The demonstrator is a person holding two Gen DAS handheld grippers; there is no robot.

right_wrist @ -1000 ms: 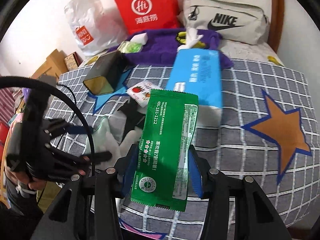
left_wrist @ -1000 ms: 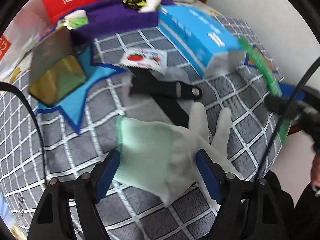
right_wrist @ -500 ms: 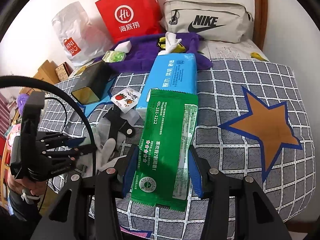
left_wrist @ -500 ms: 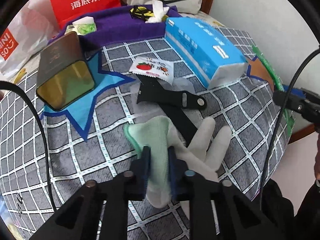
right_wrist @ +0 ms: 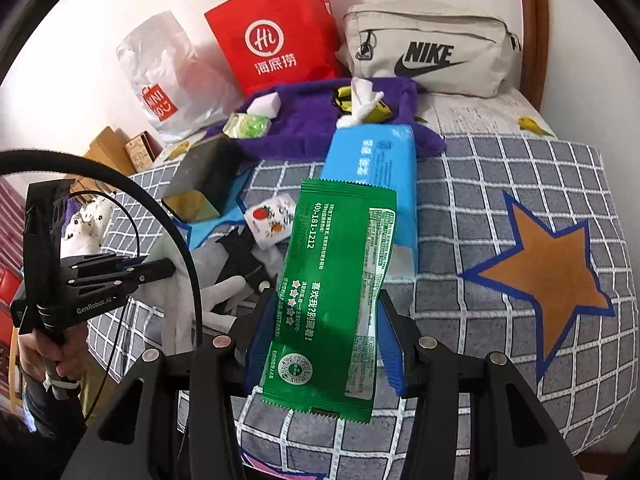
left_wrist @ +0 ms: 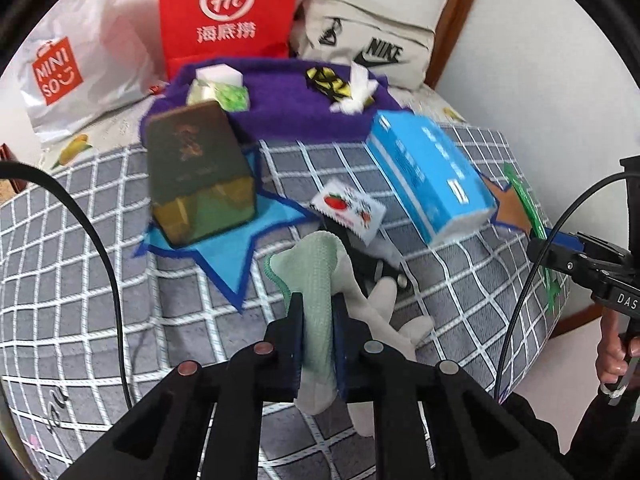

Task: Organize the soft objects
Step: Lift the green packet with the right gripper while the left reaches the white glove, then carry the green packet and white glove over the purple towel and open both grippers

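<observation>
A: So, what is each gripper doing right now?

B: The left gripper is pinching the green cuff of a white knit glove; its jaws have just been closing, and now the pads are squeezing the bunched fabric between them. The glove's fingers are trailing down toward four o'clock, brushing the checked blanket.

A: And the right one?

B: The right gripper is holding a green sachet across its width, jaws standing about half apart, the packet sticking out toward twelve o'clock over the blue tissue pack.

A: Where is the soft pile sitting?

B: I'm guessing it's the purple towel at twelve o'clock, with a sponge and crumpled tissue already lying on it.

A: What could be going wrong from here?

B: The grip is only biting the cuff, so the stretchy knit could be sliding out while the glove is being carried. The dangling fingers are lying against the black strap at two o'clock, so they might be snagging it and dragging it along. Swinging toward the towel, the glove could also be clipping the dark tin box at eleven o'clock or nudging the strawberry sachet.
</observation>
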